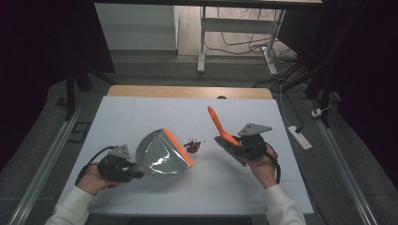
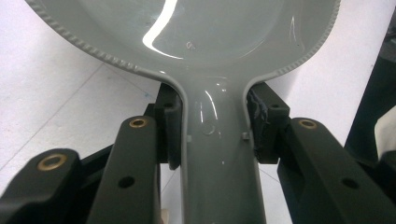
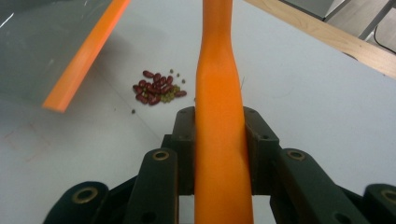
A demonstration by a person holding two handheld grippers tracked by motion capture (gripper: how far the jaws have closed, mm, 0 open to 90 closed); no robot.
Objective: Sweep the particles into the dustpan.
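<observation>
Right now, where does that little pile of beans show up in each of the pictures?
High view: beans at table centre, beside the dustpan's orange lip.
Left gripper view: none to be seen.
Right gripper view: beans upper left of the brush handle.
Shared landmark: the orange lip.

White table, dustpan, scattered beans

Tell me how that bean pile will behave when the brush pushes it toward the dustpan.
The beans look small, rounded and loose, so they will likely scatter and roll. The smaller green ones may slip past the brush. The dustpan's orange lip sits near the pile, so short strokes should do.
</observation>
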